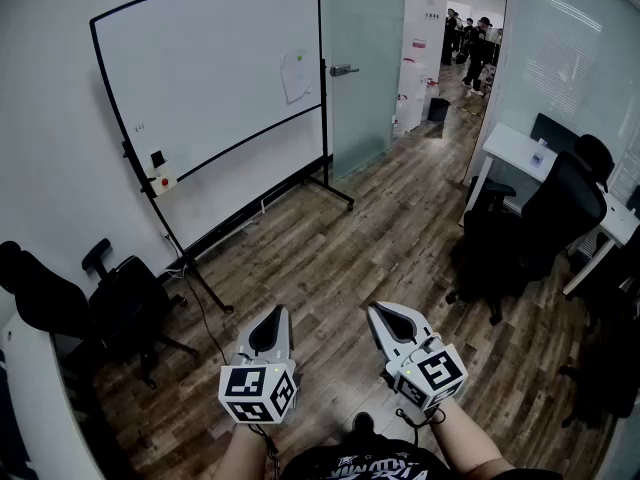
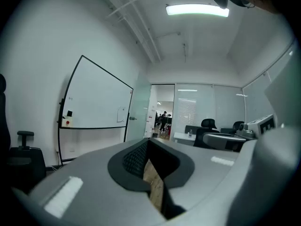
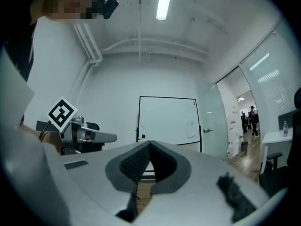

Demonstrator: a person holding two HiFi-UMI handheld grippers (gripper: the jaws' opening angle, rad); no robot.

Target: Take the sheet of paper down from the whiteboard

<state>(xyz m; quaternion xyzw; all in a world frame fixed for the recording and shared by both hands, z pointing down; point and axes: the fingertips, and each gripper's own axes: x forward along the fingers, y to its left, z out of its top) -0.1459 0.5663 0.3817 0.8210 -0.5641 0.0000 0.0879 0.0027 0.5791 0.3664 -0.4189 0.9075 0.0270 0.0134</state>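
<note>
A white sheet of paper (image 1: 296, 75) hangs on the right part of a rolling whiteboard (image 1: 200, 78) across the room. The sheet shows small in the left gripper view (image 2: 121, 113) and the right gripper view (image 3: 190, 129). My left gripper (image 1: 272, 313) and right gripper (image 1: 383, 314) are held side by side low in the head view, far from the board. Both are shut with nothing between the jaws. In the right gripper view the left gripper (image 3: 106, 136) appears at the left.
A black office chair (image 1: 110, 303) stands left of the board's foot. A white desk (image 1: 520, 153) with black chairs (image 1: 545, 223) is at the right. A glass door (image 1: 365, 58) and a corridor with people lie beyond the board. A marker tray holder (image 1: 160, 176) hangs on the board's left.
</note>
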